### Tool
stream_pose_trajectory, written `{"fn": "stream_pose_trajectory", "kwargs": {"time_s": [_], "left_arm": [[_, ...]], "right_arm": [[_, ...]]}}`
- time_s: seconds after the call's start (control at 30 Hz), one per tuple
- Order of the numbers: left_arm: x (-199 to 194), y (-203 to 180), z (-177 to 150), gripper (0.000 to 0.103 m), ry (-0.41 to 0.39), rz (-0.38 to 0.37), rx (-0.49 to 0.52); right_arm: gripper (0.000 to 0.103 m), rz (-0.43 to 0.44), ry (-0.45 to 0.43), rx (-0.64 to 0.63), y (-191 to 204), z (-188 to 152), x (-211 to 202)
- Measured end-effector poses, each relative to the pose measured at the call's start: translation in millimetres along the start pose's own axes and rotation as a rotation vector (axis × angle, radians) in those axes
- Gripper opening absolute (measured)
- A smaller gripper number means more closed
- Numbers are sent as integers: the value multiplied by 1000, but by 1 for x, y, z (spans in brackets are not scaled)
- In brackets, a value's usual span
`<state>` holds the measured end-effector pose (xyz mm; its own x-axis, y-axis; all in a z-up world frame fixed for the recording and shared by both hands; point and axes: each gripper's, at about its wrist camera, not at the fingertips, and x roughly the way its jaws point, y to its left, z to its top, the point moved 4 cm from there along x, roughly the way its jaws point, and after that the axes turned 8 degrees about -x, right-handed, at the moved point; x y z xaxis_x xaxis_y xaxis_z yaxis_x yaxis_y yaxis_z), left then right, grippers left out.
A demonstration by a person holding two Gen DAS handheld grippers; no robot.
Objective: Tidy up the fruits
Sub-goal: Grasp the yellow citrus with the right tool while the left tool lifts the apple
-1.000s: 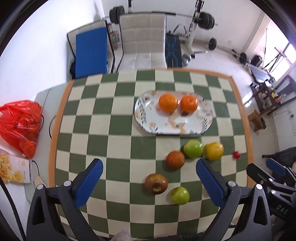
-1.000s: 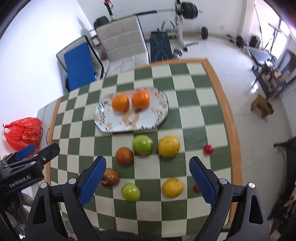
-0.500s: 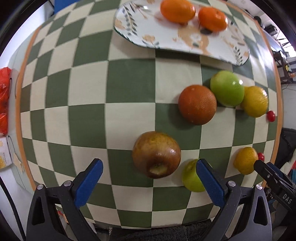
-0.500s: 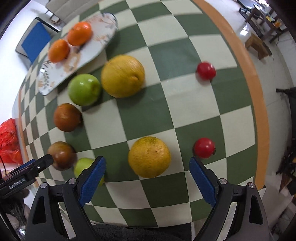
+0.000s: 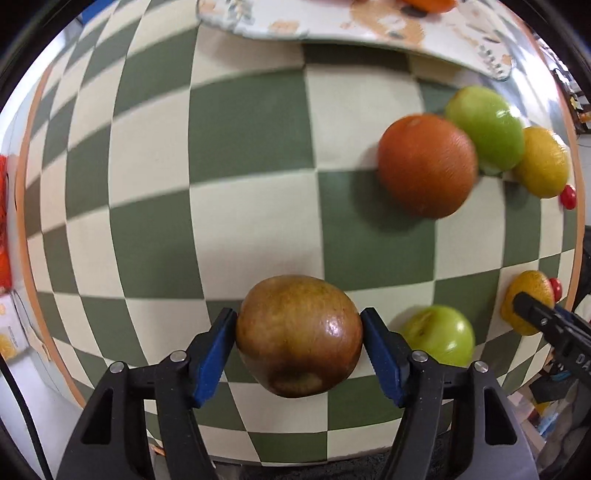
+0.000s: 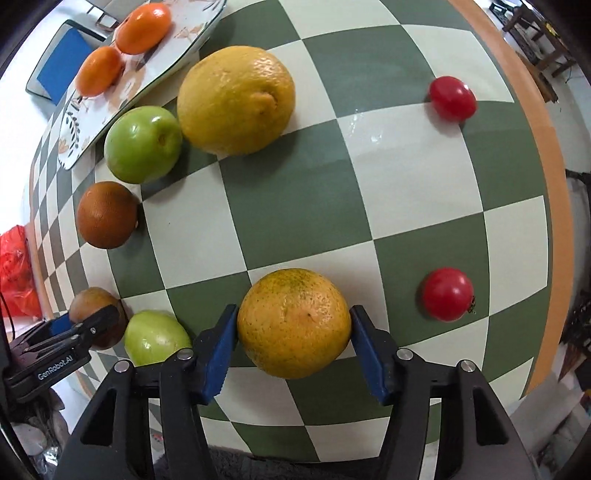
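Fingers of your left gripper [image 5: 298, 341] press both flanks of the brown apple [image 5: 298, 335], low on the checkered table [image 5: 255, 221]. Your right gripper [image 6: 293, 341] likewise clamps the yellow-orange citrus [image 6: 293, 322]. Lift each straight up before travelling: the green apple [image 6: 155, 341] sits just beside both. The plate [image 6: 74, 136] with two oranges [image 6: 142, 27] lies at the far side.

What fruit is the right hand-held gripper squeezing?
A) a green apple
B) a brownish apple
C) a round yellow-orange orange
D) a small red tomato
C: the right hand-held gripper has its blue pads against both sides of the round yellow-orange orange.
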<state>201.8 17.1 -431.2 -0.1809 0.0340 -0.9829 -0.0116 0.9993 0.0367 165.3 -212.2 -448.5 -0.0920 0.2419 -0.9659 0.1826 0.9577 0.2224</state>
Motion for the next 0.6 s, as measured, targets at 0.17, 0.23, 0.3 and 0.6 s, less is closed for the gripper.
{"fn": "stream_pose_trajectory", "kwargs": {"time_s": [0.17,0.23,0.3,0.6], "left_arm": [[3,3,-6,67,-6,-14,-28],[4,1,-11,66,-15,-11,-27],[4,1,-16,66,-19,-16,-36],[-3,5,-8,66,-20,-16,-47]], "right_arm": [[63,2,9,1,2,1,1],[63,1,16,-3,3,4,3],[63,0,20,-3,3,5,5],[62,-4,21,-17,3,4,8]]}}
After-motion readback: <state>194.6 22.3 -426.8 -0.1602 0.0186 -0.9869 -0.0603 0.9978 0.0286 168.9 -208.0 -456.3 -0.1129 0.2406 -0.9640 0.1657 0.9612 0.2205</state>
